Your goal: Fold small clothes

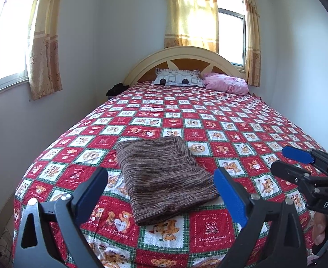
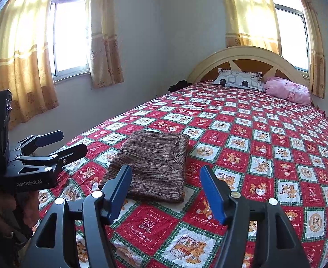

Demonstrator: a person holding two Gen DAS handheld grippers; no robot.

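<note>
Here the left gripper (image 1: pixel 161 192) is nearest to its camera, with both blue pads wide apart and nothing pressed between them. The right gripper (image 2: pixel 166 192) also has its jaws apart and grasps nothing; in the left wrist view it appears at the right edge, above the bedspread (image 1: pixel 210 225).

Just past the fingertips of both grippers lies the brown knitted garment (image 1: pixel 161 178), folded into a thick rectangle. It rests flat on the red and white checked bedspread with teddy bear prints, near the foot of the bed and apart from both grippers.

Further away, at the head of the bed, a grey patterned pillow (image 1: pixel 178 78) lies beside a pink pillow (image 1: pixel 227 82). Behind them stands the rounded headboard (image 1: pixel 181 54), and behind that a window with yellow curtains (image 1: pixel 190 13).
</note>
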